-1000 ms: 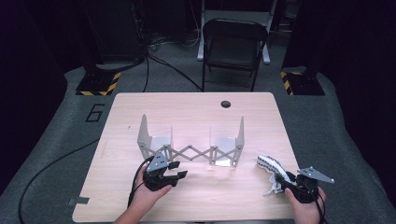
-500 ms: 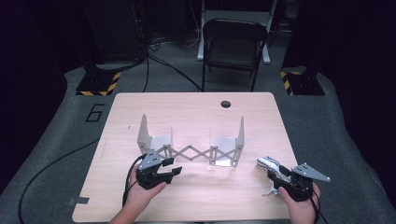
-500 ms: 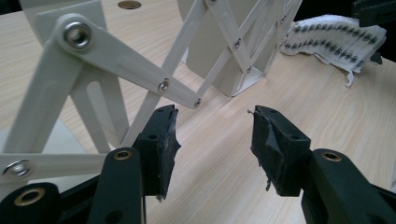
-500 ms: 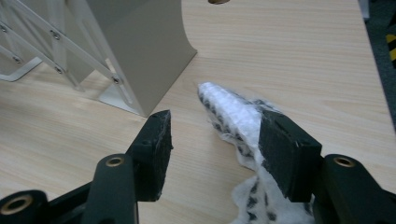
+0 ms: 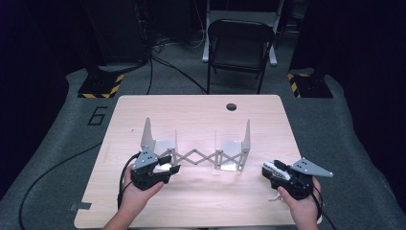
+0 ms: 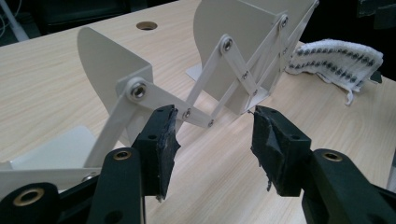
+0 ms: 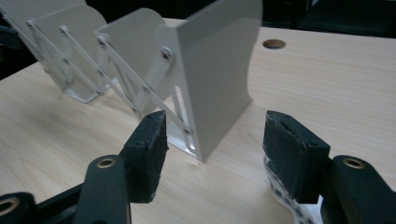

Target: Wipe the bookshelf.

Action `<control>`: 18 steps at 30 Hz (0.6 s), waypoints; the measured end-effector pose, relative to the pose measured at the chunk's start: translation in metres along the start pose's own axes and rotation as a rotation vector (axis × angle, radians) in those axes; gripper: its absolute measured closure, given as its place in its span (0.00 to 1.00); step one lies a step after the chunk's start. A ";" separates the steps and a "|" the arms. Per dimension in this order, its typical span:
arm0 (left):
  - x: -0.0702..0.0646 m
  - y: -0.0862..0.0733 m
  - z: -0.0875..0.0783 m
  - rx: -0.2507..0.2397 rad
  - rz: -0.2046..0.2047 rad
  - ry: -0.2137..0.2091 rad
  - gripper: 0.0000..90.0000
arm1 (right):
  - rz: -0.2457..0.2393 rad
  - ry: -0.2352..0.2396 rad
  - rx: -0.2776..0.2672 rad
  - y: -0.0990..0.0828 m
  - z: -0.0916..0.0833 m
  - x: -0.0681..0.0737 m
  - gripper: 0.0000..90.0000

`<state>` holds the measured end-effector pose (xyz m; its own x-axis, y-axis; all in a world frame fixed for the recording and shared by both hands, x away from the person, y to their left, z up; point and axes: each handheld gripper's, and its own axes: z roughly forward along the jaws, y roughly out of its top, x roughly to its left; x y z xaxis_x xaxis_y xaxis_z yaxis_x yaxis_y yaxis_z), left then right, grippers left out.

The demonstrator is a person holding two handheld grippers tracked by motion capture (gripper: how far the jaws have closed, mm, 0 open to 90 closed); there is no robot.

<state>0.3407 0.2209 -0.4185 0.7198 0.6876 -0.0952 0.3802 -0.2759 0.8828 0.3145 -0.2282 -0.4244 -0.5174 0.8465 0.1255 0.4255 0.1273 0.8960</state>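
A pale metal expanding rack stands at the table's middle: two upright end plates joined by a scissor linkage. My left gripper is open just in front of the rack's left end; in the left gripper view the linkage runs past the open jaws, which hold nothing. My right gripper is open at the near right, aimed at the rack's right end plate, with nothing between its fingertips. A white dotted cloth lies under its front, and shows beneath the right jaw.
The wooden table has a round cable hole near its far edge. A dark folding chair stands behind the table. Cables trail on the grey floor at left.
The left gripper has shifted a little left along the rack's front. The right gripper has moved slightly left and forward over the cloth. The rack has not moved.
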 end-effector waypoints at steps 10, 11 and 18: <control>0.006 0.017 -0.008 0.015 0.013 0.037 0.55 | -0.063 0.089 -0.003 0.034 0.012 0.018 0.45; 0.007 0.018 -0.008 0.011 0.010 0.040 0.55 | -0.070 0.094 -0.005 0.038 0.013 0.019 0.45; 0.014 0.021 -0.008 0.017 -0.028 0.069 0.55 | -0.119 0.126 -0.020 0.058 0.018 0.031 0.45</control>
<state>0.3542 0.2301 -0.3972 0.6671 0.7399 -0.0868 0.4097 -0.2670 0.8723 0.3363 -0.1857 -0.3760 -0.6531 0.7541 0.0692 0.3413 0.2117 0.9158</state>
